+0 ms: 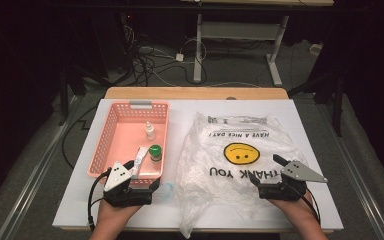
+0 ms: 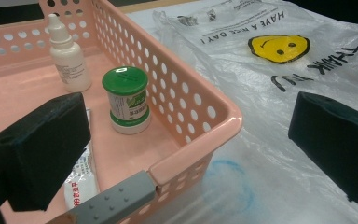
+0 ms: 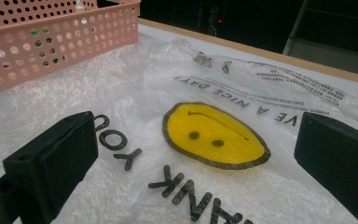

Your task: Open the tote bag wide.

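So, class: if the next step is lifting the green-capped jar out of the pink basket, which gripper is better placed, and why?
Probably the left. The left gripper hangs open at the basket's near edge, close to the green-capped jar. The right gripper is open over the plastic bag, farther away.

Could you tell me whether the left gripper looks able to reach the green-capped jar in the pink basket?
Probably yes: the left gripper, jaws open, sits at the pink perforated basket's near rim, nothing covering the green-capped jar.

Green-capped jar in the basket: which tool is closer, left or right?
Left. The left tool sits at the basket's near edge, just short of the green-capped jar. The right tool is across the plastic bag, well away.
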`<state>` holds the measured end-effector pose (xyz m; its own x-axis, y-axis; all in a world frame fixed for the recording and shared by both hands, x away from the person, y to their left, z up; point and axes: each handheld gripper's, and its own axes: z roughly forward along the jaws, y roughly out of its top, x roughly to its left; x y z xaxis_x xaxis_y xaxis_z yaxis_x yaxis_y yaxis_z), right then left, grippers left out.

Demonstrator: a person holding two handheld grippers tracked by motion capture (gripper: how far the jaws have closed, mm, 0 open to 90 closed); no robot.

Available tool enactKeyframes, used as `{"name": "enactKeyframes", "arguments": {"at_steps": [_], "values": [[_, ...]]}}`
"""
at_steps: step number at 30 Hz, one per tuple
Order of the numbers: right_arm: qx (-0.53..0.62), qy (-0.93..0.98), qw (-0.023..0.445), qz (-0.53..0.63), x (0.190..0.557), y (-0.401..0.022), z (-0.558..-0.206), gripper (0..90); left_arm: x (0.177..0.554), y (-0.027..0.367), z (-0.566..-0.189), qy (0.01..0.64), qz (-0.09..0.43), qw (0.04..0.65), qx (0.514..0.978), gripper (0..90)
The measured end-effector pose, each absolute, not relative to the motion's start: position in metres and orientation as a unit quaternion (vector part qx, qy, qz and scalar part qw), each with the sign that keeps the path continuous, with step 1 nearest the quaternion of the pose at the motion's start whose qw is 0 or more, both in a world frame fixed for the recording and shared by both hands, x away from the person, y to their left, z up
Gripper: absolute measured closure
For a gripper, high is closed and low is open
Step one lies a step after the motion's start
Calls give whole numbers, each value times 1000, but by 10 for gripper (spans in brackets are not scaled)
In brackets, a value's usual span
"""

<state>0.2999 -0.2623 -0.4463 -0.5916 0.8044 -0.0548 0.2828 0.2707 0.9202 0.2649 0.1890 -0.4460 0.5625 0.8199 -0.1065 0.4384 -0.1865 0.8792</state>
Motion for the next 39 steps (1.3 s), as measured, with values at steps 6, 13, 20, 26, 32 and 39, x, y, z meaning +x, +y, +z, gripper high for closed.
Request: {"name": "enactKeyframes", "arguments": {"at_steps": [6,13,20,26,32,39], "values": [[357,753,268,483,298,-260,-445,0,263,188,-444,420,203,480,743,0],[354,748,267,494,296,-259,-437,0,264,187,-445,419,196,477,747,0],[359,743,275,493,293,-269,-423,1,264,187,-445,419,197,477,748,0],[382,733,290,482,296,-290,-416,17,265,187,-445,418,196,476,748,0],[416,726,296,461,302,-316,-418,51,264,188,-445,419,197,476,748,0],[454,710,290,453,307,-343,-420,129,264,187,-444,419,195,478,747,0]]}}
